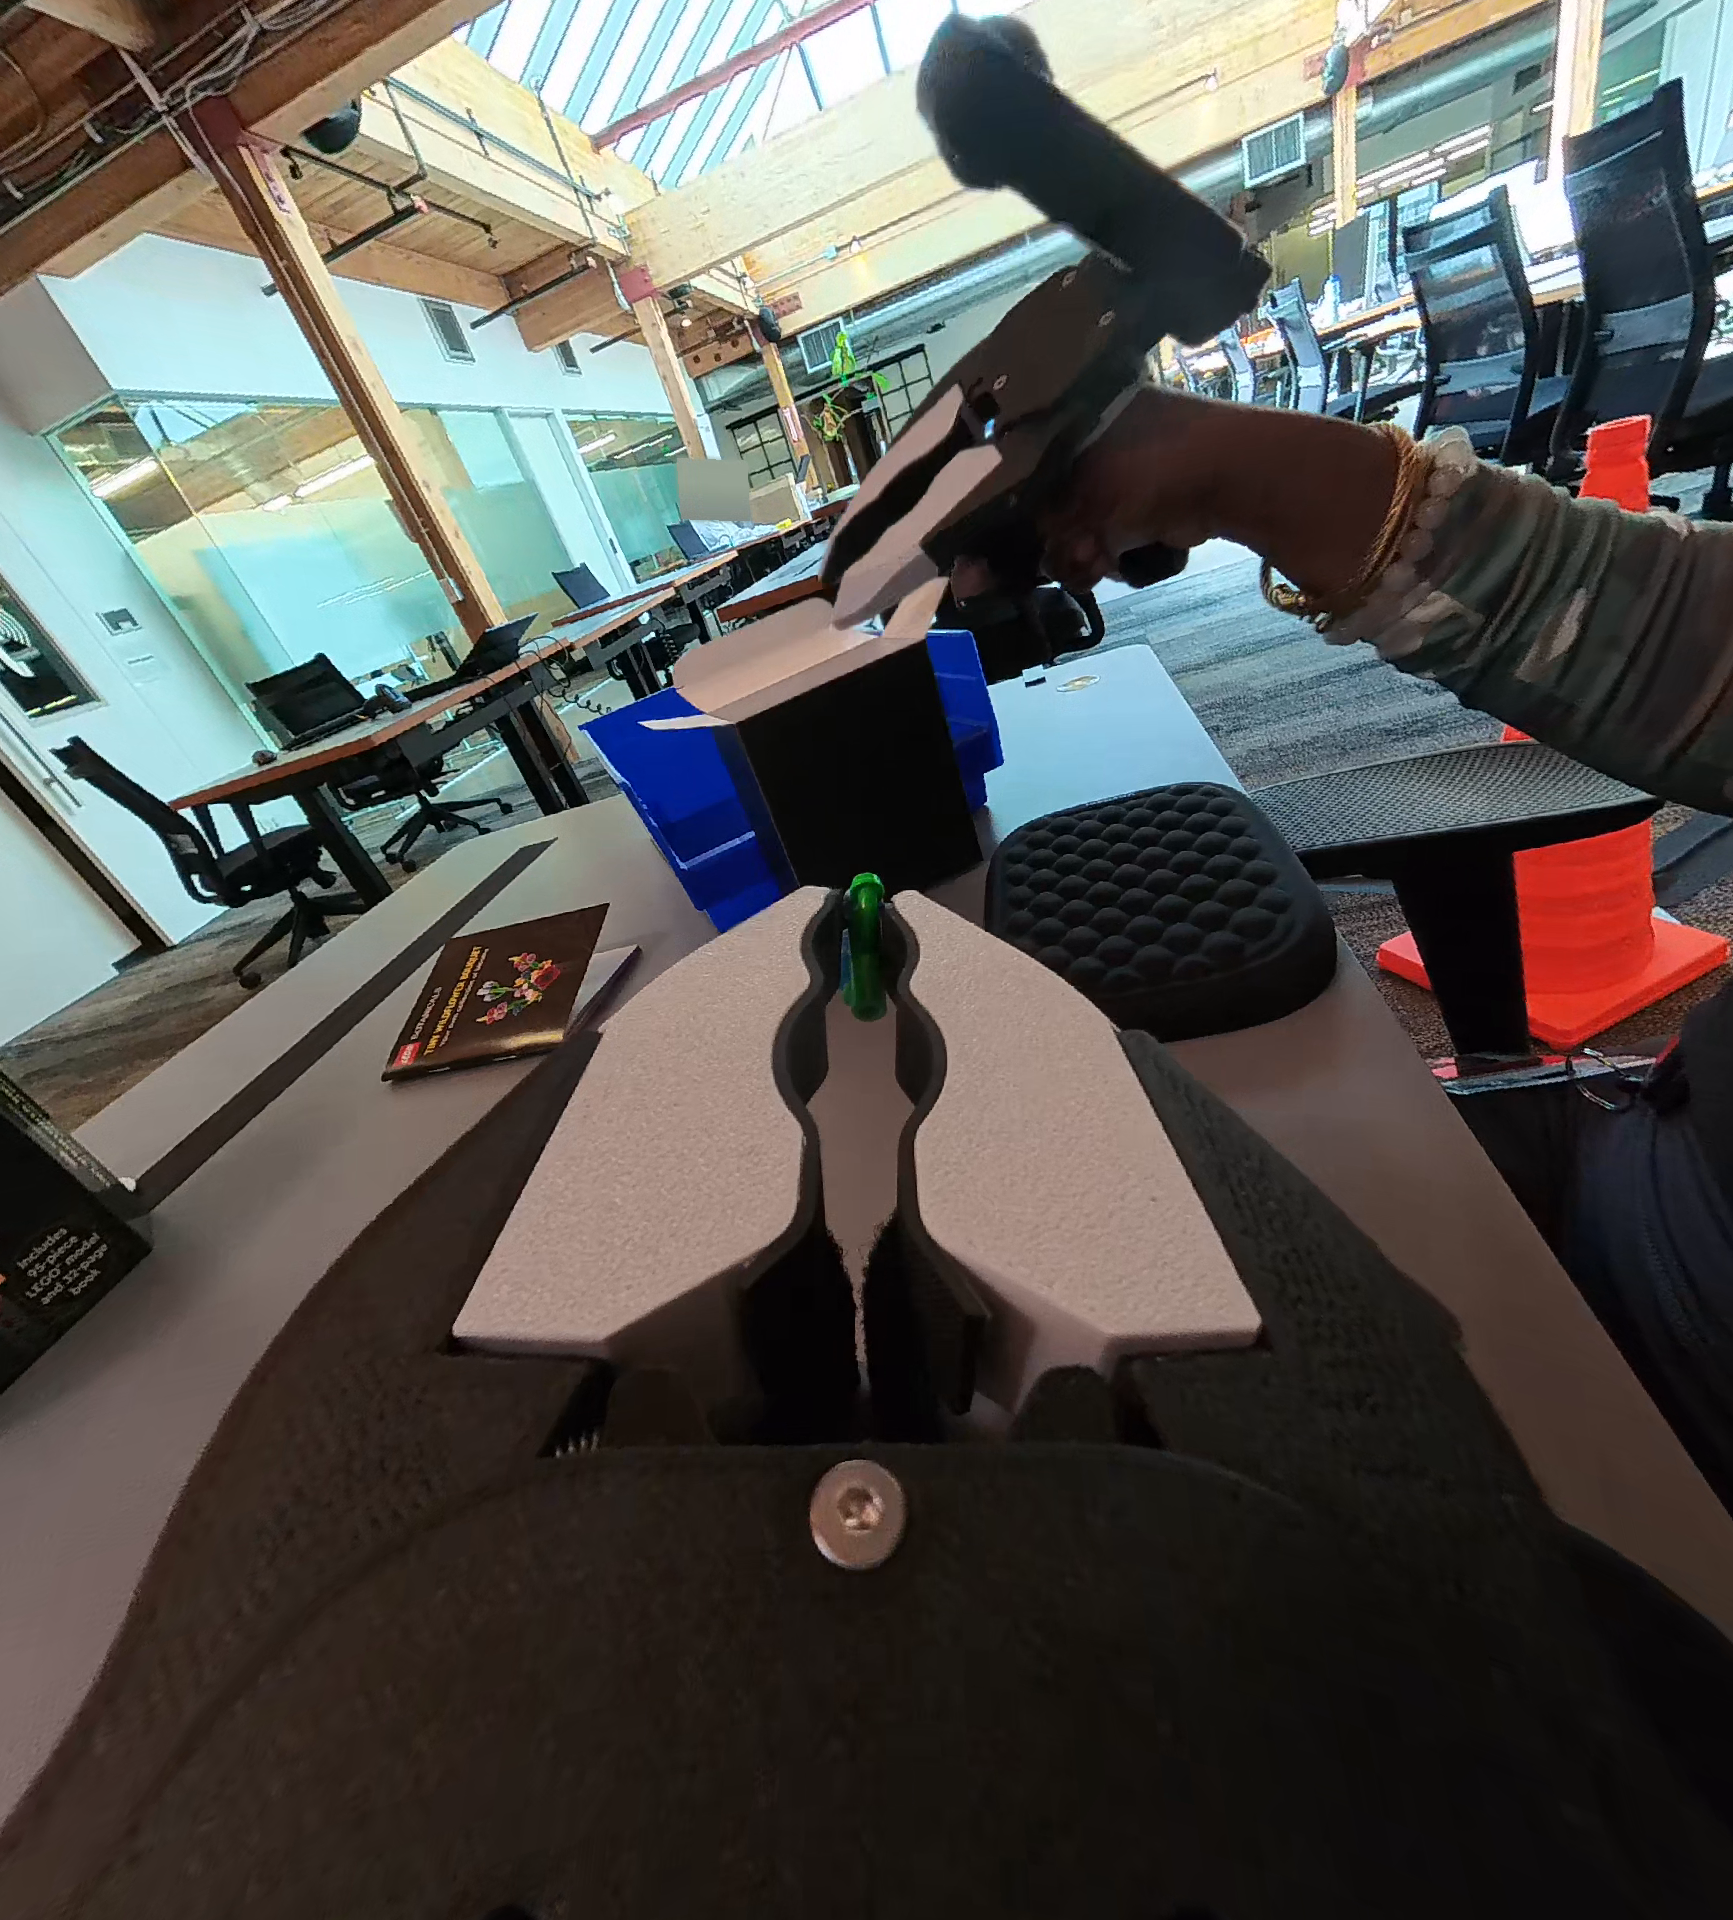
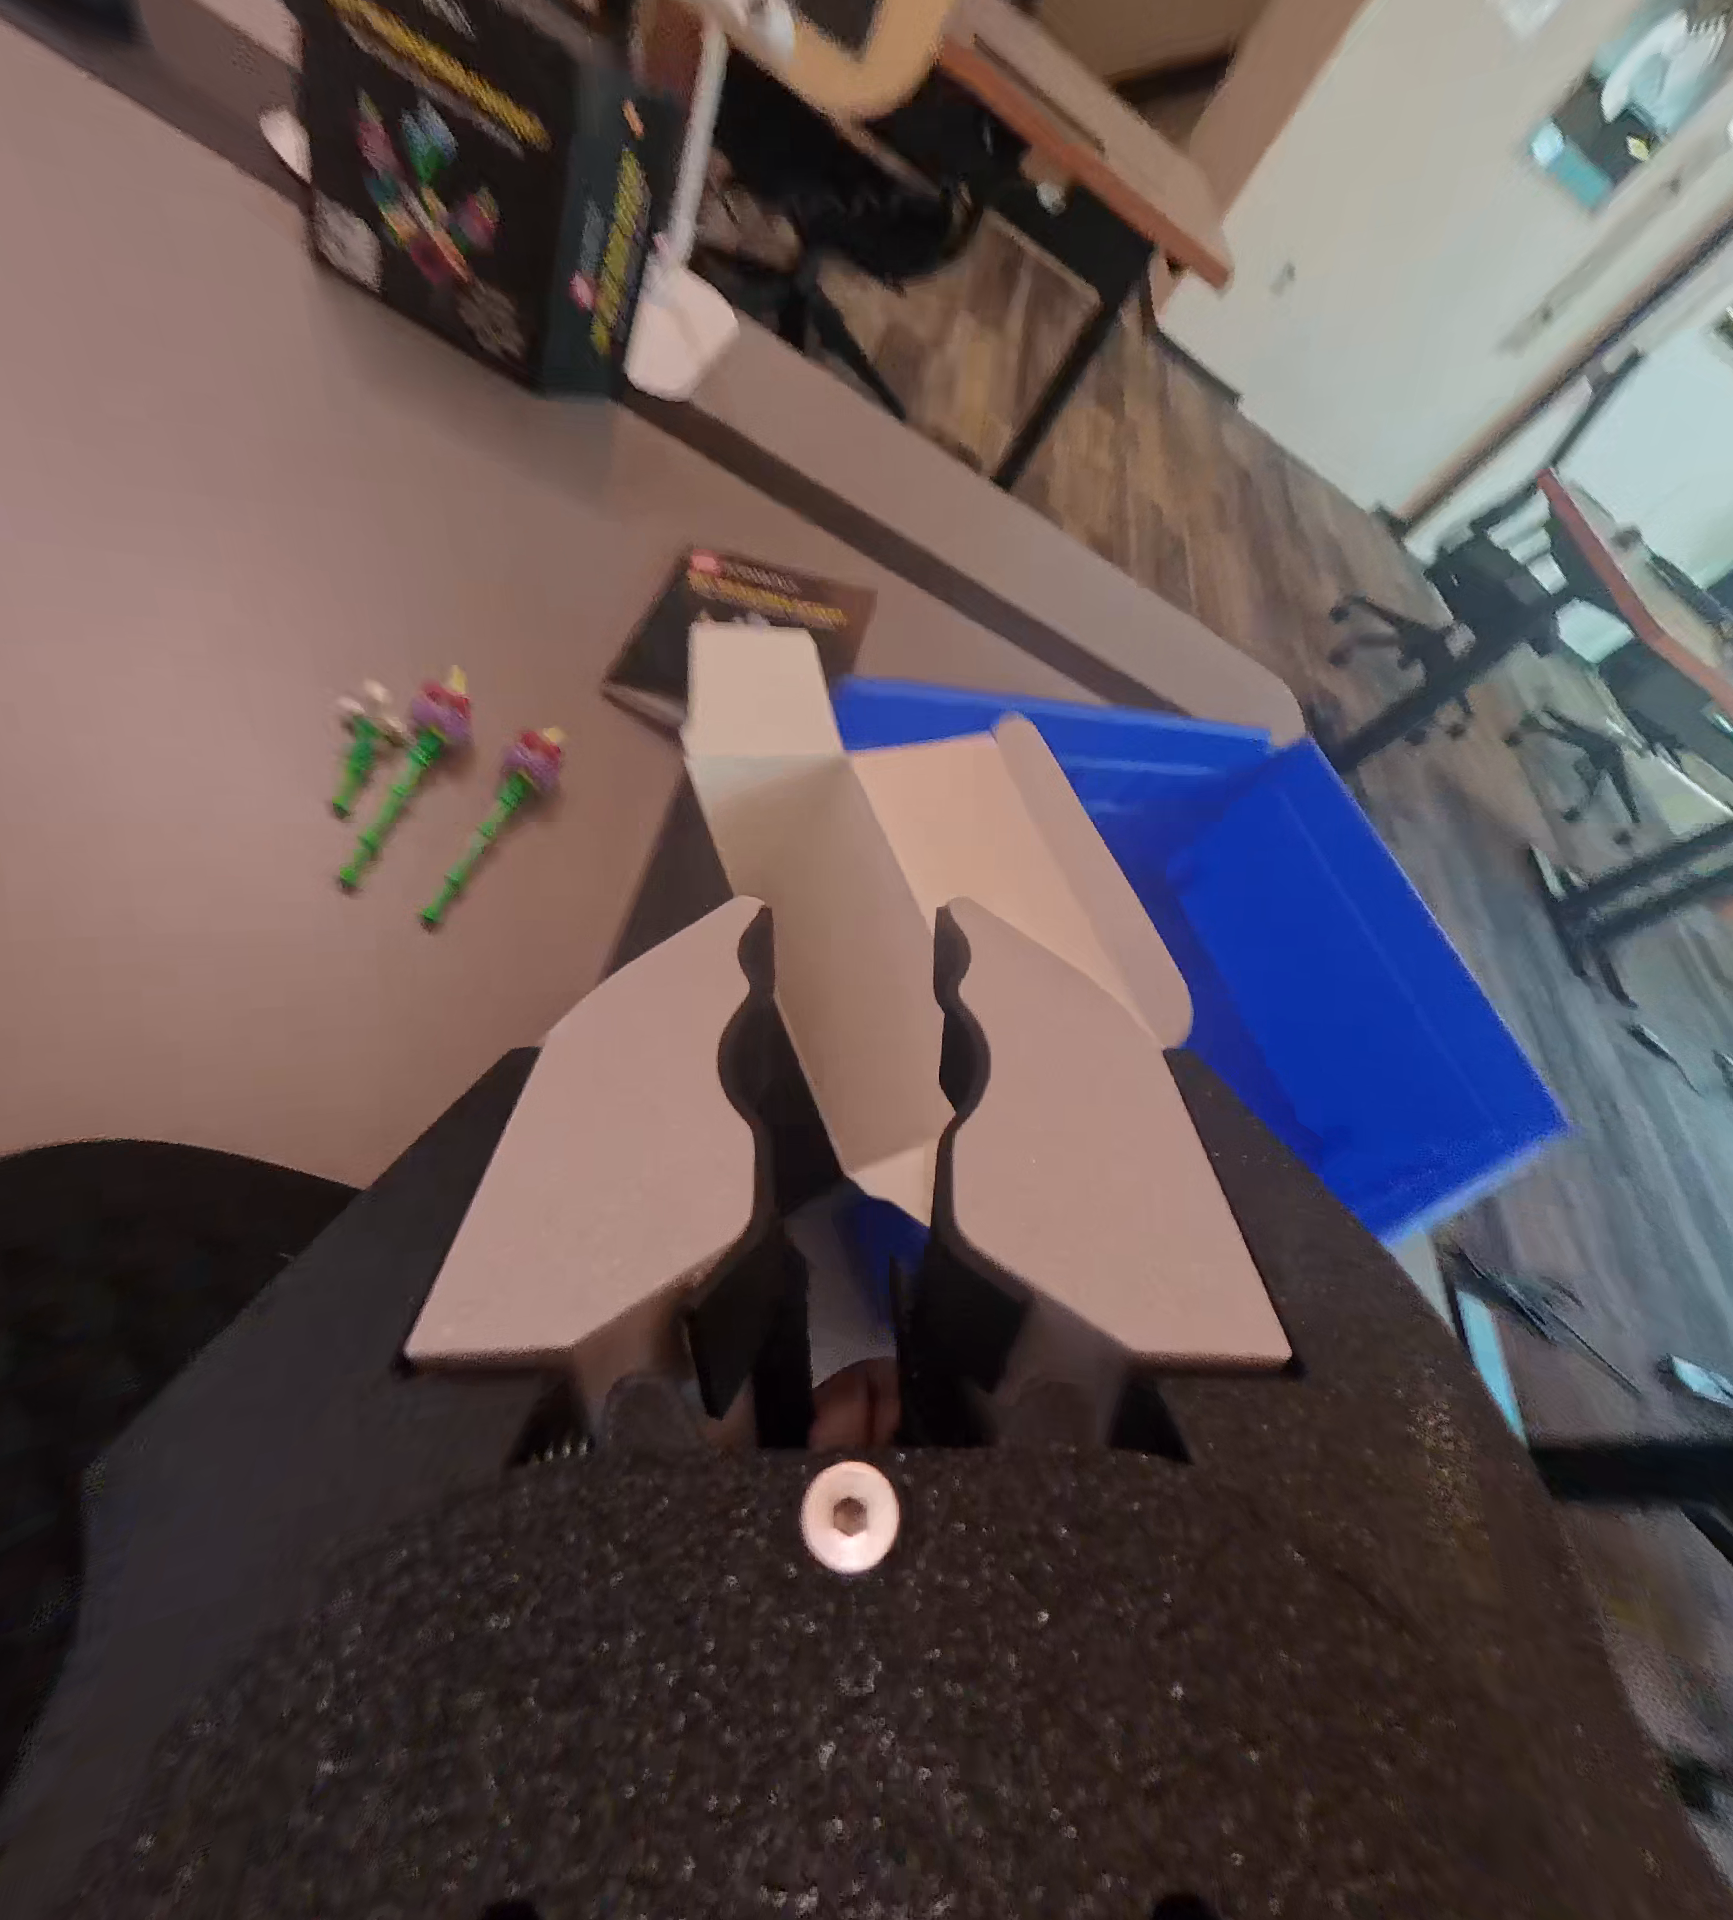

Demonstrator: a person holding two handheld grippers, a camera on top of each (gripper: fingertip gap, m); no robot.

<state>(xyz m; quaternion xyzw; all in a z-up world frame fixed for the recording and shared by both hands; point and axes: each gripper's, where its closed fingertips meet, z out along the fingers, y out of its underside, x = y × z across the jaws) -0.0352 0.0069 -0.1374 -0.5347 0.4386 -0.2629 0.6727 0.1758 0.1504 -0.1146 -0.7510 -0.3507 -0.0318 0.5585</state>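
The left gripper [image 1: 860, 951] is closed on a small green stem piece [image 1: 863, 948], pinched upright at its tips above the grey table [image 1: 322, 1195]. The right gripper [image 2: 854, 961] stands part open over the black carton [image 1: 857, 769], its white flap [image 2: 846, 997] between the fingers, though blur hides any contact. Behind sits a blue bin [image 2: 1361, 935]; three toy flowers [image 2: 446, 790] lie apart. The thin stem could twist free if the pinch loosens.
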